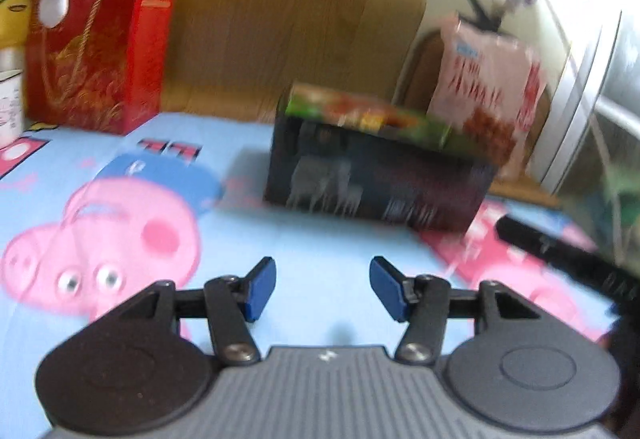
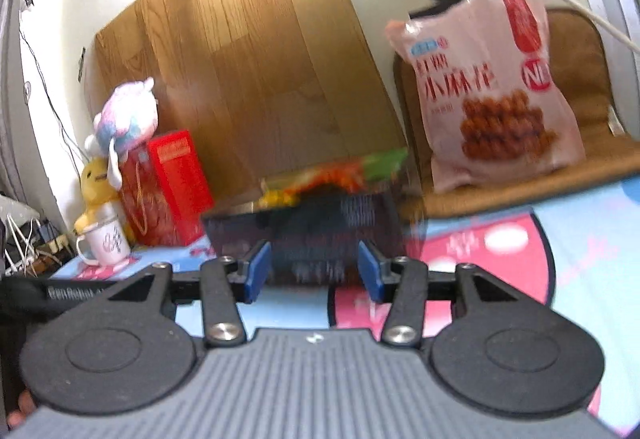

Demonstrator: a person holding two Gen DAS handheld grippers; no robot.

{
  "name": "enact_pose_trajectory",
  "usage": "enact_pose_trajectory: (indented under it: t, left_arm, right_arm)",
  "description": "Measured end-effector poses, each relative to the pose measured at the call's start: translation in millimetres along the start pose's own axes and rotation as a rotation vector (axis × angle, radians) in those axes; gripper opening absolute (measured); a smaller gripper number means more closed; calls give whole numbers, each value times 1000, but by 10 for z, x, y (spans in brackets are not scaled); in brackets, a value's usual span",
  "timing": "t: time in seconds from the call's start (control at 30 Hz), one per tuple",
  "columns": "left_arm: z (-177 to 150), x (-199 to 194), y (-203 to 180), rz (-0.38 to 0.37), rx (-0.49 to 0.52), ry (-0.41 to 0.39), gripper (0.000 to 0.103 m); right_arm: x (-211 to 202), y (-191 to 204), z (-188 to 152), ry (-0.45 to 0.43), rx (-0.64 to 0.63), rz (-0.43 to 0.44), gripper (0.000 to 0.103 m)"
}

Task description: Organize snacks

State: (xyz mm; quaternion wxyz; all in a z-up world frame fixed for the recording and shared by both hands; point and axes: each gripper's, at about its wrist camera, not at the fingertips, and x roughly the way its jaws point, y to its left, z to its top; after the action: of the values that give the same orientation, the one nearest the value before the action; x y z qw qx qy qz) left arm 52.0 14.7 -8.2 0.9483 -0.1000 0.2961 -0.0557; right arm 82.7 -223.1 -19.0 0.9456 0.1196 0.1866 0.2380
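Left gripper (image 1: 323, 289) held low and level over the cartoon-print tablecloth (image 1: 280, 239), fingers pointing toward the wooden board (image 1: 288, 11) at the back. Right gripper (image 2: 315, 269) likewise level — its blue pads (image 2: 258, 271) frame the near face of the dark box (image 2: 304, 235); motion blur leaves it unclear whether they touch it.

The dark box lies ahead of both tools, directly in front of the right one and ahead, slightly right, of the left. A green-and-orange snack packet (image 1: 368, 115) lies on or in its top; print unreadable. Behind it, to the right, a pink snack bag (image 2: 492, 87) showing fried twists stands upright on a brown cushion (image 2: 580, 79). Far left: a red gift bag (image 1: 100, 55), plush toys (image 2: 124, 119) and a white mug (image 2: 106, 243).

Both tools are released — jaws spread wide, nothing held between them.
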Motion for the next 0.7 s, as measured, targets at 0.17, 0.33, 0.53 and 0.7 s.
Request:
enact_pose_trajectory:
  t: [0.17,0.33,0.53,0.7]
  left_arm:
    - [-187,-112,-46,68,31,-16,54]
    - [-230,-148,-96,117,63,-8,55]
    - [-279,-190,-142,153,98,-8,57]
    - [-338,-253,-161,167,119,-7,61]
  right_arm:
    - [-129,-54,-100,39,77,-10,55]
    - [-289,-147,-174,19,153,-28,56]
    - [-380,-118,-223,19,155,-44,64]
    - [-433,-83,-257,29,152,-51,65]
